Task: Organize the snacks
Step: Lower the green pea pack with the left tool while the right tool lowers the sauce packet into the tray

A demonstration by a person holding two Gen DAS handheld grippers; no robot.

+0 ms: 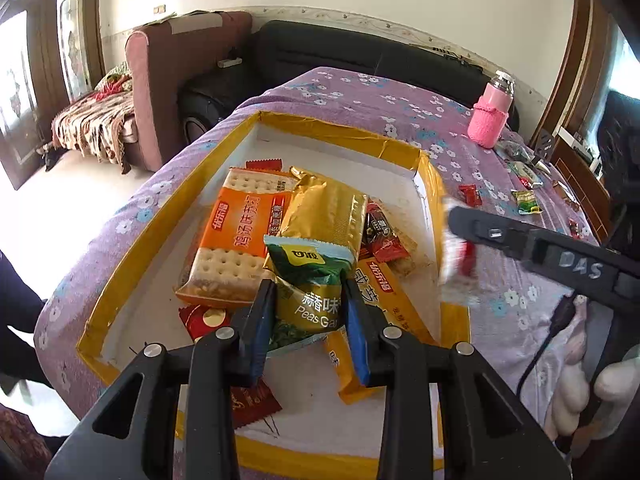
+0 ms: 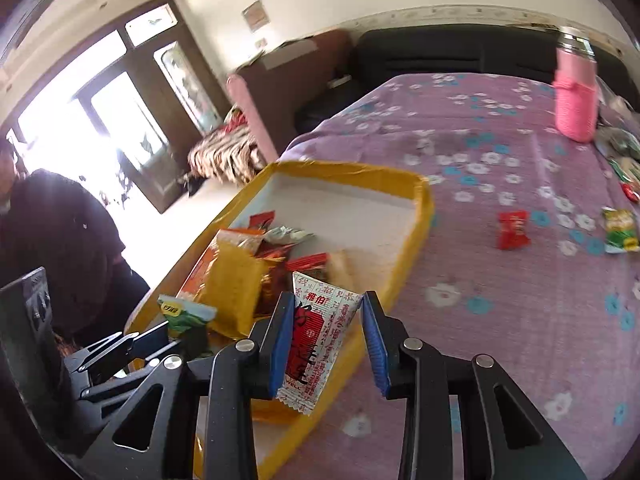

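Snacks are the subject: your left gripper (image 1: 308,316) pinches a green-and-gold pea packet (image 1: 316,280) between its blue pads, jaws narrowed onto the packet's lower half, over the middle of the yellow-rimmed tray (image 1: 168,200). Your right gripper (image 2: 328,344) carries a white-and-red sachet (image 2: 316,340); the sachet lies against the left pad, while a gap shows beside the right pad, so you cannot tell how firmly it is clamped. It hangs above the tray's near right edge.

Under the pea packet lie an orange cracker pack (image 1: 236,236), a plain gold packet (image 1: 324,208), a dark red wrapper (image 1: 380,232) and a second orange pack (image 1: 392,300), heaped and overlapping. Outside the tray, on the purple flowered cloth (image 2: 500,320), a small red sweet (image 2: 513,229) and a green packet (image 2: 620,230) sit well apart from the tray; a pink bottle (image 2: 576,96) stands upright at the far side.

Handling, as a judgement: these are light, crinkly film packets, slippery and easily deformed, and the crackers are brittle. Take each by a flat sealed end or across its narrow width, with modest squeeze. The loose sachet may slide out if you tilt it, so lower it close to the pile before releasing it.
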